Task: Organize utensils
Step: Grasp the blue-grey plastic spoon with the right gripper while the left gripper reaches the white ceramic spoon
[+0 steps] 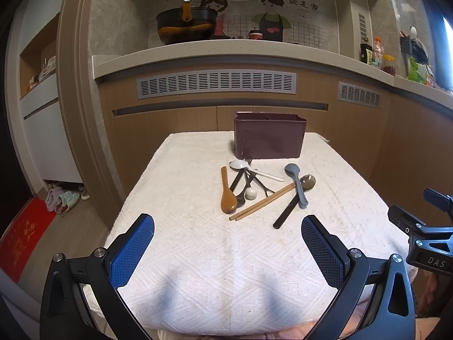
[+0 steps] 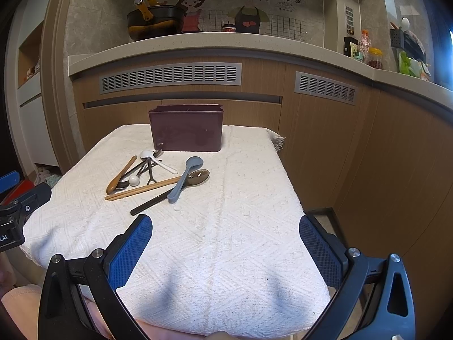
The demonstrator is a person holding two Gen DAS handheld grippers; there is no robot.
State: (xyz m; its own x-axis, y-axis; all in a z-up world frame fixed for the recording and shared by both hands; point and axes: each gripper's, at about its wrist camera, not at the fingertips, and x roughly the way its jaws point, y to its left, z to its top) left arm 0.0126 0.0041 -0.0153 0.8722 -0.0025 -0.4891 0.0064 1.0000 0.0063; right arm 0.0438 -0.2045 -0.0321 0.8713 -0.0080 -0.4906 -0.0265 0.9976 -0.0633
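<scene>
A dark maroon utensil holder point(image 1: 269, 136) point(image 2: 187, 129) stands at the far end of the white towel-covered table point(image 1: 198, 243) point(image 2: 240, 226). In front of it lies a loose pile: a brown wooden spoon point(image 1: 228, 197) point(image 2: 119, 176), a white spoon point(image 1: 240, 165) point(image 2: 147, 154), wooden chopsticks point(image 1: 262, 201) point(image 2: 141, 189), a grey-blue spoon point(image 1: 296, 178) point(image 2: 187, 174), a dark translucent spoon point(image 1: 307, 180) point(image 2: 199, 176) and some black utensils point(image 1: 243, 181). My left gripper point(image 1: 228, 223) and right gripper point(image 2: 226, 223) both hover open and empty over the near part of the towel.
A kitchen counter point(image 1: 226, 52) with a black pot point(image 1: 185, 28) and jars point(image 1: 388, 63) runs behind the table. Wooden cabinet fronts close in behind and to the right. A red mat point(image 1: 22, 235) and slippers point(image 1: 63, 201) lie on the floor at the left.
</scene>
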